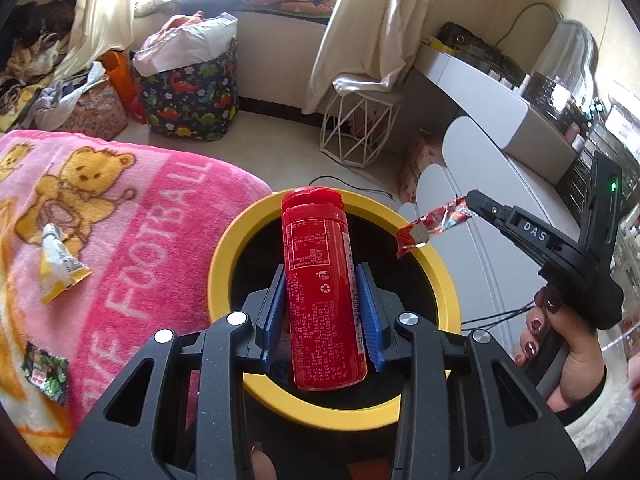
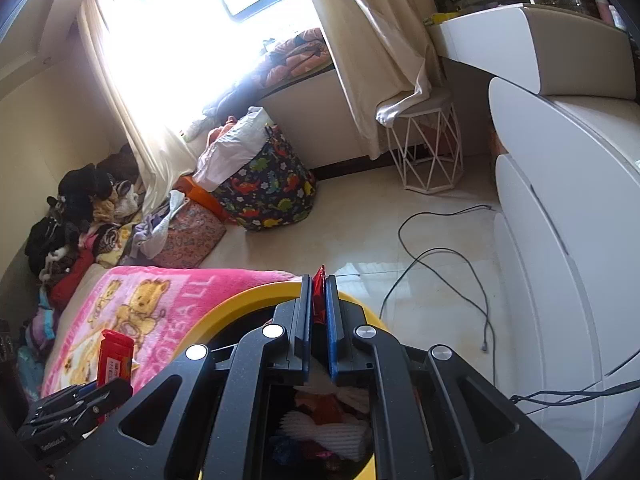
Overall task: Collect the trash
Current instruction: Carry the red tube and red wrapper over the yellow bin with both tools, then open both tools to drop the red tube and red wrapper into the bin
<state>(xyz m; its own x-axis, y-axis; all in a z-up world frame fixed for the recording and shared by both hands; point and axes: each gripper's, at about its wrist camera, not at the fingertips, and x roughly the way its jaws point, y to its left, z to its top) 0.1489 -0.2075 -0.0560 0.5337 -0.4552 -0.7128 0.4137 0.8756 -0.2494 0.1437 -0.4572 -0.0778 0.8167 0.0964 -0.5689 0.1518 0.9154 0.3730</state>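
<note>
My left gripper [image 1: 323,280] is shut on a red can [image 1: 320,288] and holds it over the open yellow-rimmed trash bin [image 1: 436,268]. My right gripper [image 1: 474,200] is shut on a crumpled red wrapper [image 1: 430,226] above the bin's far rim. In the right wrist view the right gripper [image 2: 319,284] pinches the red wrapper [image 2: 319,280] over the bin [image 2: 240,300], with trash inside below. The can [image 2: 115,354] and the left gripper [image 2: 76,404] show at lower left. A yellow-white wrapper [image 1: 60,266] and a dark green wrapper [image 1: 46,372] lie on the pink blanket [image 1: 132,216].
A white dresser [image 2: 560,240] stands to the right of the bin. A black cable [image 2: 440,256] runs over the floor. A dinosaur-print hamper [image 1: 192,96], a wire stool [image 1: 360,124] and piles of clothes [image 2: 68,216] sit by the window.
</note>
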